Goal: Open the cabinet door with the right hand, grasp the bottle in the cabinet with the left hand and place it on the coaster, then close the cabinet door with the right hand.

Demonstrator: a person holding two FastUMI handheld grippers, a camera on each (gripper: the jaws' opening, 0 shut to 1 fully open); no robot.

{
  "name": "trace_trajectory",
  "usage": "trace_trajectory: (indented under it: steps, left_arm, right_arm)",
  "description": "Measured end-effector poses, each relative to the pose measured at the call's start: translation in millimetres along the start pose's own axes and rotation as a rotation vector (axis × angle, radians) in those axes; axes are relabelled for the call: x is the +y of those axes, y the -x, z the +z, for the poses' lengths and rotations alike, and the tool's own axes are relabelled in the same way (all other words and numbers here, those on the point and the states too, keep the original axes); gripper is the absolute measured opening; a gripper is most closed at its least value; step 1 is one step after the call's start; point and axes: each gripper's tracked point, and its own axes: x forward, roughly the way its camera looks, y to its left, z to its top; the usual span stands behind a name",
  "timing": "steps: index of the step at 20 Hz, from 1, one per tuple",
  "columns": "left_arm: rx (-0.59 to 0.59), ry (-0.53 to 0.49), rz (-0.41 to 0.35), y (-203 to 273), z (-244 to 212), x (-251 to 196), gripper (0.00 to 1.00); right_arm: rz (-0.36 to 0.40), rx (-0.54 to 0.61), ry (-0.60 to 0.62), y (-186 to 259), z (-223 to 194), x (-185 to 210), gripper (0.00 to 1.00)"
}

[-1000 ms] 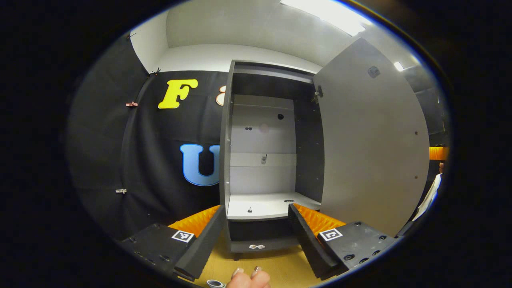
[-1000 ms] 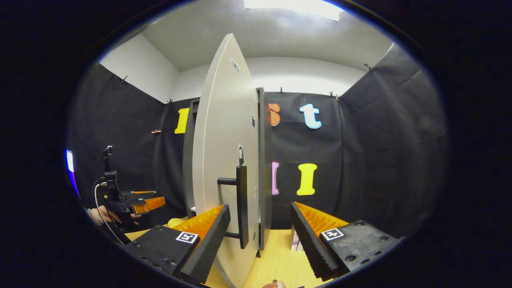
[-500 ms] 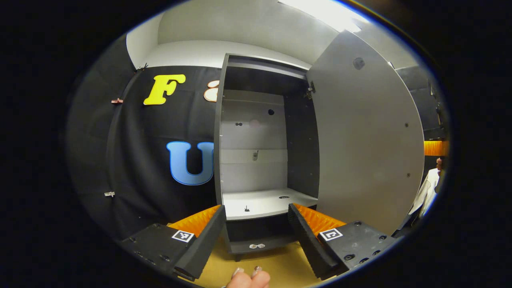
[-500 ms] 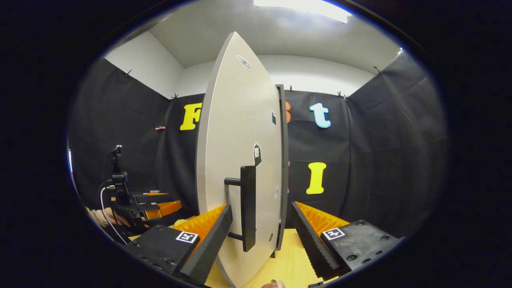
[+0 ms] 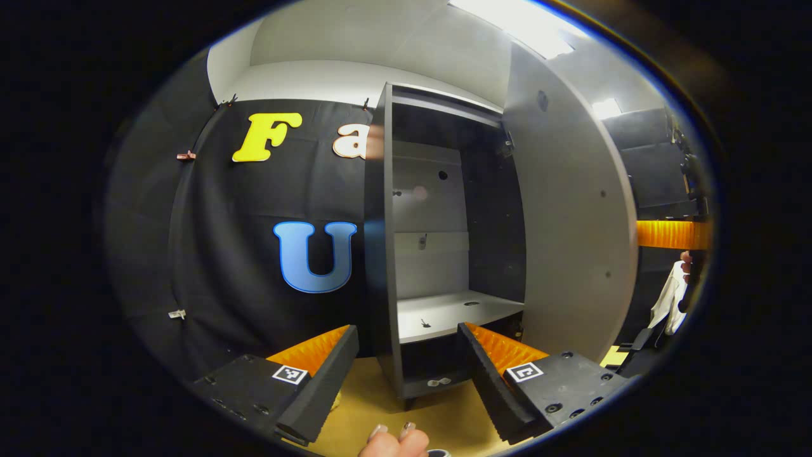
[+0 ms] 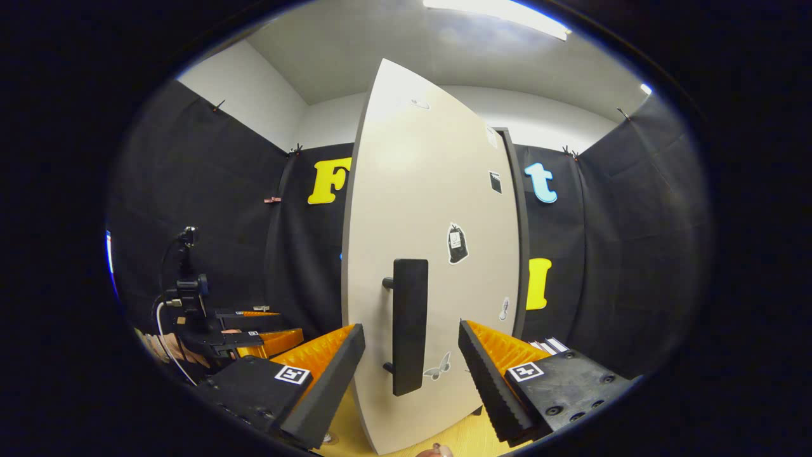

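Each claw (image 6: 411,368) mount is black, screwed, bearing a square marker.

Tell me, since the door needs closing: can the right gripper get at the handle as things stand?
Probably yes: the right gripper is open, and the handle stands between its fingers with nothing in front of it.

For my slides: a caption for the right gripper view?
Open right gripper straddles the handle of the partly open cabinet door.

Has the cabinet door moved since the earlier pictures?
Yes. In the right gripper view the cabinet door has swung toward closing: its front now faces the camera more, covering more of the cabinet's edge.
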Motion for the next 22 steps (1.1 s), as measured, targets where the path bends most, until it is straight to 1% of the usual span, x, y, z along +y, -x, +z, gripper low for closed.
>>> trace_trajectory:
  steps: [2, 5, 8, 11, 13, 14, 16, 19, 22]
  left_arm:
    - [-0.008, -0.007, -0.002, 7, 4, 12, 0.98]
    - [-0.007, -0.012, 0.005, 17, 6, 21, 0.98]
    - [-0.001, -0.012, 0.012, 26, 7, 22, 0.98]
    - [-0.01, -0.006, 0.005, 30, 15, 11, 0.98]
    - [-0.02, 0.009, -0.007, 29, 22, 1, 0.98]
    - [-0.024, 0.021, -0.014, 28, 24, -7, 0.96]
    - [-0.028, 0.035, -0.027, 27, 29, -23, 0.98]
    - [-0.038, 0.039, -0.026, 25, 35, -45, 0.98]
    - [-0.042, 0.054, -0.012, 22, 38, -63, 0.98]
  right_arm:
    - [0.001, -0.013, 0.022, -8, 2, 12, 0.97]
    - [0.003, -0.007, 0.025, -4, -4, 21, 0.97]
    - [-0.029, 0.015, 0.041, -1, -12, 13, 0.97]
    - [-0.065, 0.034, 0.044, 0, -17, 0, 0.97]
    - [-0.076, 0.034, 0.046, 3, -16, -8, 0.97]
    - [-0.085, 0.033, 0.054, 4, -16, -13, 0.97]
    - [-0.1, 0.041, 0.066, 4, -18, -26, 0.97]
    - [-0.1, 0.069, 0.065, 2, -25, -40, 0.97]
    - [-0.094, 0.072, 0.075, 1, -26, -55, 0.97]
